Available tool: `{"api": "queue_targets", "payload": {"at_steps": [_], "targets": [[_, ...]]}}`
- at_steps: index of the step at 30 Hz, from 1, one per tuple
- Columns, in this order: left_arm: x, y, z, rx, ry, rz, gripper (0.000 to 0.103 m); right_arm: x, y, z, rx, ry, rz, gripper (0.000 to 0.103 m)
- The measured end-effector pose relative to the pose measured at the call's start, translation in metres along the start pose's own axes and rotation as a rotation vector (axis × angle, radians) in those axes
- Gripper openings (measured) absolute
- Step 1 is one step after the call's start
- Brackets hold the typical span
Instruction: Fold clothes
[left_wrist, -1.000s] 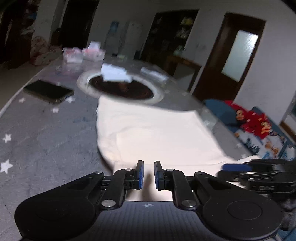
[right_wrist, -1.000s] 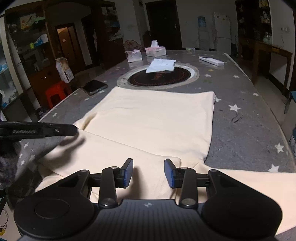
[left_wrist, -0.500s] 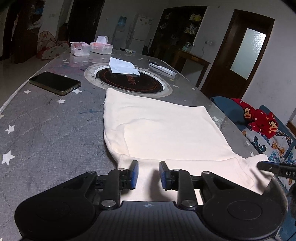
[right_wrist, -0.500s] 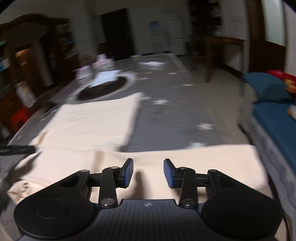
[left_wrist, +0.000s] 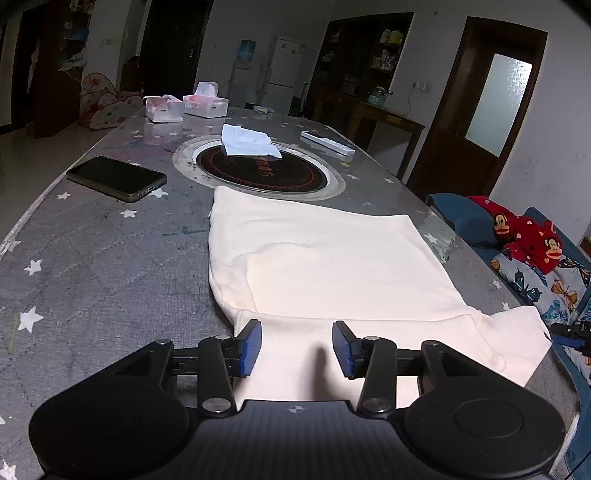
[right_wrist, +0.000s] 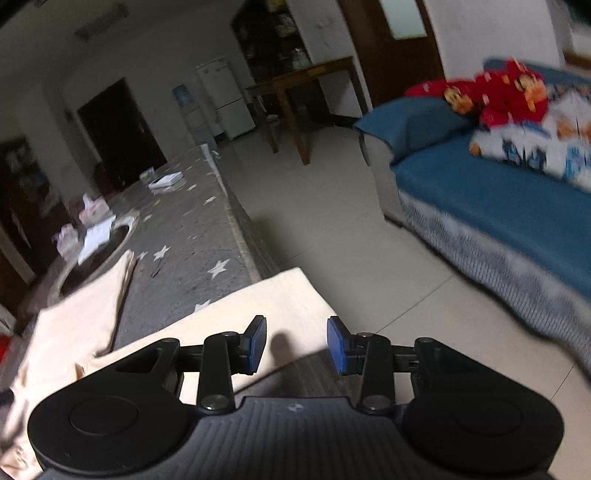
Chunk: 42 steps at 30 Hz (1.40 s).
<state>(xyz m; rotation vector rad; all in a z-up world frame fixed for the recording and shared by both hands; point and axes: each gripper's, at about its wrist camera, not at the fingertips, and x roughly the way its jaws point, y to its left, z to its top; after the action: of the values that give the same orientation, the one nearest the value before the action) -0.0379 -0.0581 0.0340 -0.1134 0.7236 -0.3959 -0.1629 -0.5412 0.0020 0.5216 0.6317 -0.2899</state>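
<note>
The left gripper (left_wrist: 296, 347) is opening above the shirt (left_wrist: 332, 266), nothing pinched. The right gripper (right_wrist: 296, 345), blurred, seems parted over the sleeve (right_wrist: 273, 306), gripping nothing

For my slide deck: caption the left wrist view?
Left gripper, jaws opening, above a cream garment spread on the star-patterned table.

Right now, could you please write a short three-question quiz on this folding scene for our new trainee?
1. True or false: the left gripper is clamped on the cream garment.
2. What lies on the dark round hob? A) phone B) white tissue C) remote
3. Which end of the garment overhangs the table edge, near the right gripper?

Key:
1. False; its jaws are opening, the fabric lies below them.
2. B, the white tissue.
3. The sleeve on the sofa side.
</note>
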Motion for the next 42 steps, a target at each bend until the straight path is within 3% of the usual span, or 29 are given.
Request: {"api": "queue_targets", "payload": {"at_steps": [5, 16, 22, 24, 26, 33, 42], "targets": [[-0.001, -0.003, -0.001, 0.004, 0.006, 0.014, 0.049, 0.009, -0.03, -0.004, 0.128, 0.033, 0.053, 0.037], [-0.003, -0.01, -0.001, 0.013, 0.009, 0.038, 0.052, 0.026, -0.082, -0.015, 0.411, 0.059, 0.266, 0.036], [-0.005, -0.012, -0.002, 0.017, 0.011, 0.047, 0.053, 0.027, -0.087, -0.014, 0.43, 0.04, 0.301, 0.019], [-0.005, -0.012, -0.002, 0.015, 0.011, 0.048, 0.053, 0.028, -0.088, -0.013, 0.437, 0.03, 0.303, 0.008], [-0.006, -0.012, -0.002, 0.014, 0.01, 0.048, 0.053, 0.027, -0.088, -0.011, 0.439, 0.022, 0.304, 0.006], [-0.011, -0.011, -0.003, 0.015, -0.01, 0.038, 0.055, 0.001, -0.053, 0.006, 0.338, 0.001, 0.365, 0.004], [-0.038, -0.009, -0.007, 0.018, -0.081, 0.023, 0.066, -0.018, 0.063, 0.028, 0.111, 0.062, 0.579, 0.004]]}}
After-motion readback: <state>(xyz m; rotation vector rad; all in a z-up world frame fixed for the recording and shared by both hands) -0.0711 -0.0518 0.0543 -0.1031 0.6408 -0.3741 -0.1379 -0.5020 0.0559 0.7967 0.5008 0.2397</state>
